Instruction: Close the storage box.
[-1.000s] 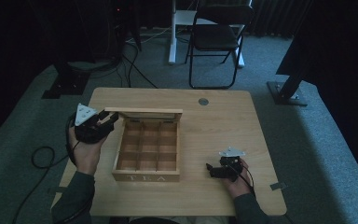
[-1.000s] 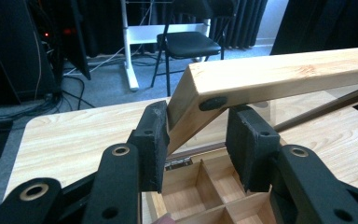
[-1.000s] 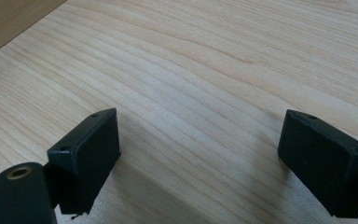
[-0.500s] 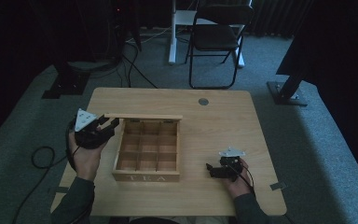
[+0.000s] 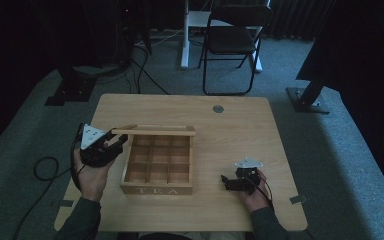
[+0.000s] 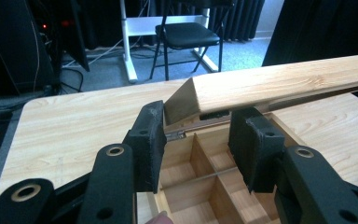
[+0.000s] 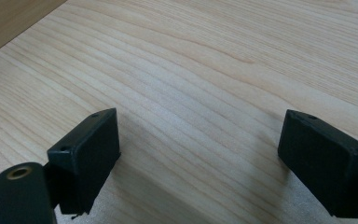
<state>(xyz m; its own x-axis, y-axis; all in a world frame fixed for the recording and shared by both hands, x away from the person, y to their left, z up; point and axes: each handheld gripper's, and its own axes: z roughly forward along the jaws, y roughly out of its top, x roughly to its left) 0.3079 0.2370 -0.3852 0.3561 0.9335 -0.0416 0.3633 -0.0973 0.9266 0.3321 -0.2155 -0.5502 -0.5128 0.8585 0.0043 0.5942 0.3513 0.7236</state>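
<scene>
- wooden tea box (image 5: pixel 157 167) sits at table (image 5: pixel 240 130) centre; its lid (image 5: pixel 155 130) stands raised along the 12 o'clock edge.
- left gripper (image 5: pixel 111 145) at the box's 9 o'clock: jaws have just been opening and stand apart at the lid's corner (image 6: pixel 186 100), not clamping it.
- right gripper (image 5: pixel 228 183), 3 o'clock, rests with jaws apart, empty.
- advice: ease clear slowly; the lid may drop.

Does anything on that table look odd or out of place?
Nothing is spilled or broken. The tea box sits square on the table with its compartments empty; its lid stands raised, just beyond the open left gripper.
</scene>
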